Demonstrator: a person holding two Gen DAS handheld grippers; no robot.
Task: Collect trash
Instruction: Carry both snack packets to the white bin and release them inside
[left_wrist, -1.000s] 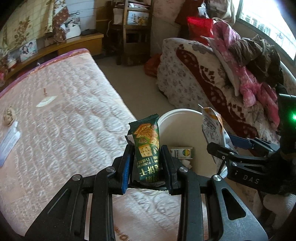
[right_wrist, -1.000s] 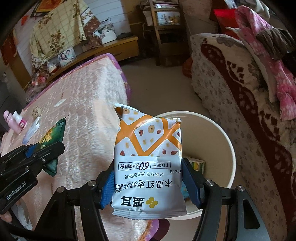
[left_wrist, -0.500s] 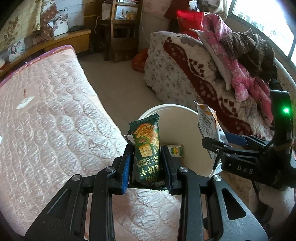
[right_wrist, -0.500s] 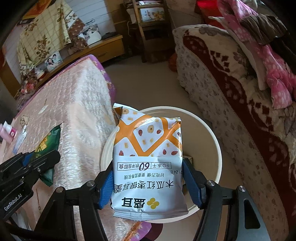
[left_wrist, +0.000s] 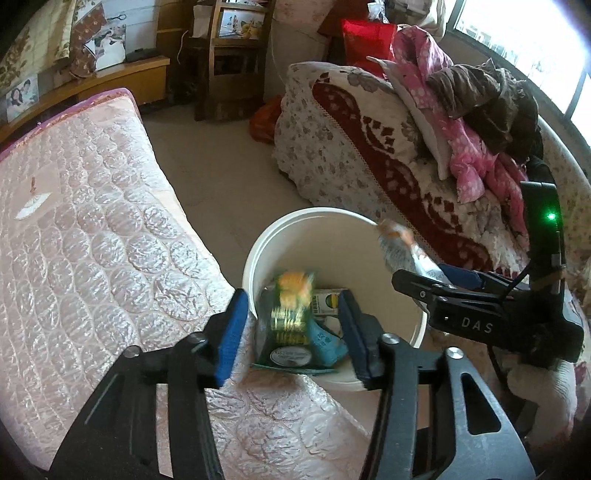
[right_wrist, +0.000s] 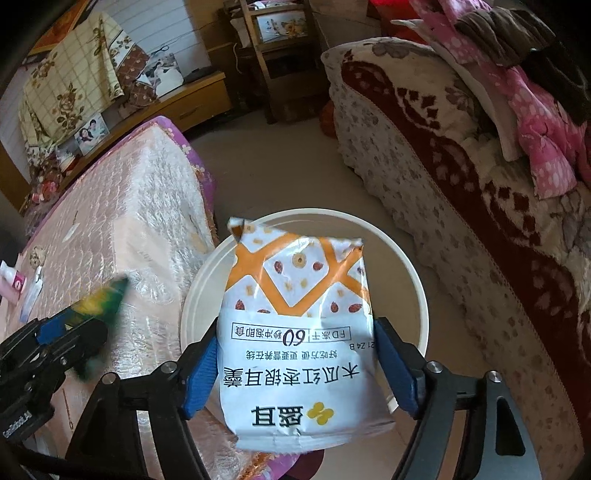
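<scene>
Left wrist view: left gripper (left_wrist: 293, 328) jaws have just been opening, green wrapper (left_wrist: 288, 325) blurring loose between them over the white bucket (left_wrist: 314, 225). Right gripper (right_wrist: 295, 369) jaws also widening, orange-white bag (right_wrist: 295, 332) sitting between them above the bucket.

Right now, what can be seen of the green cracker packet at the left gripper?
The green cracker packet is a slim glossy wrapper, dark green with yellow cracker pictures and a pale oval label at its lower end. It is motion-blurred in both views. It stands roughly upright between the left gripper's blue pads, whose jaws have just been opening; a gap shows on each side, so neither pad appears to press it. It hangs at the near rim of the white bucket, beside the pink mattress edge, apparently dropping in.
</scene>
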